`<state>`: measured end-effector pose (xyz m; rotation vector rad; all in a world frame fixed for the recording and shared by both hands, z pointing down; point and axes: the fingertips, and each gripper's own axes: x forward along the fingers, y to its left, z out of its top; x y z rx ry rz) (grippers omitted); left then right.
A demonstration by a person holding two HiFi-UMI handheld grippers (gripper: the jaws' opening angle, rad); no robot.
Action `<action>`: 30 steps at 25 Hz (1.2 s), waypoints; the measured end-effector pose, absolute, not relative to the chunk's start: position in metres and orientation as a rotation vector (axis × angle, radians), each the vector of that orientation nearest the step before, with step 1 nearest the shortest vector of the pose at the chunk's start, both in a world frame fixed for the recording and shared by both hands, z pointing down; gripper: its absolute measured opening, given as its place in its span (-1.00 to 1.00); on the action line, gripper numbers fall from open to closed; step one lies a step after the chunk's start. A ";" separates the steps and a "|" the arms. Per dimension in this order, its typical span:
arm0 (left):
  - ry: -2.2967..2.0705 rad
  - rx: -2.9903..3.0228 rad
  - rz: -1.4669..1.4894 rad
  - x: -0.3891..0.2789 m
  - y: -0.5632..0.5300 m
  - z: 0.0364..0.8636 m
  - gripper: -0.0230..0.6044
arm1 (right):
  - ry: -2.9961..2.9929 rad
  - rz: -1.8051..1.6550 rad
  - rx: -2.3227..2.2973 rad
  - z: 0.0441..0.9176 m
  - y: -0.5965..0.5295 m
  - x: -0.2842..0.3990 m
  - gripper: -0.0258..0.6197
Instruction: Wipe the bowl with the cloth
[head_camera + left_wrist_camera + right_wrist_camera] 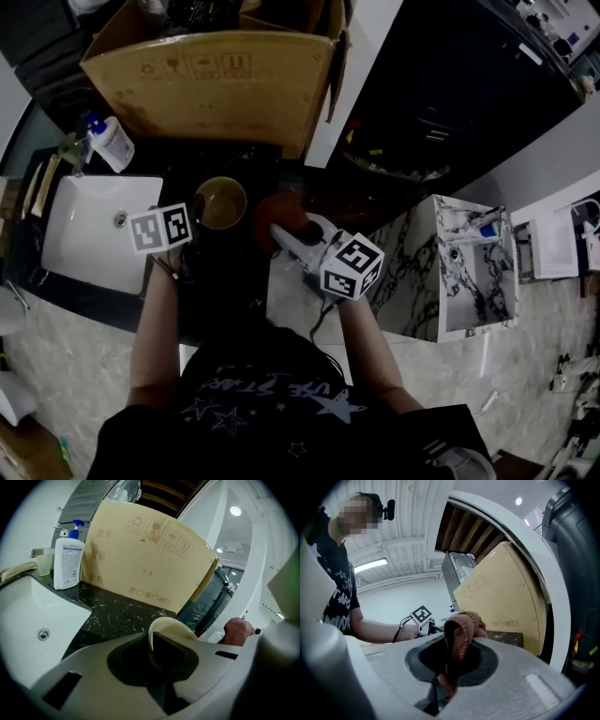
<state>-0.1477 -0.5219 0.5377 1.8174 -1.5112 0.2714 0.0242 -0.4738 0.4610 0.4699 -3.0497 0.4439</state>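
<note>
Dark marbled counter (117, 616), white sink (89, 225) at its left, cardboard box (211, 80) behind: bowl and cloth both gripped.
Left gripper (152, 656) jaws nearly together, pinching the rim of the yellowish bowl (221, 202), which sits over the counter just right of the sink. Right gripper (449, 660) jaws clamped on the reddish-brown cloth (461, 625), bunched just right of the bowl. Can't tell whether they touch.
</note>
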 end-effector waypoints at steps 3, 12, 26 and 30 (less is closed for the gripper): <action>-1.495 1.827 0.283 -0.144 -0.519 0.538 -0.85 | -3.051 0.457 0.440 0.463 -0.475 0.022 -0.77; -1.552 1.949 0.202 -0.144 -0.486 0.505 -0.35 | -3.045 0.435 0.444 0.458 -0.455 0.022 -0.77; -1.600 2.067 0.154 -0.136 -0.311 0.474 -0.35 | -3.014 0.341 0.449 0.441 -0.322 0.004 -0.77; -1.606 2.072 0.118 -0.135 -0.252 0.472 -0.35 | -3.007 0.352 0.474 0.440 -0.279 0.003 -0.77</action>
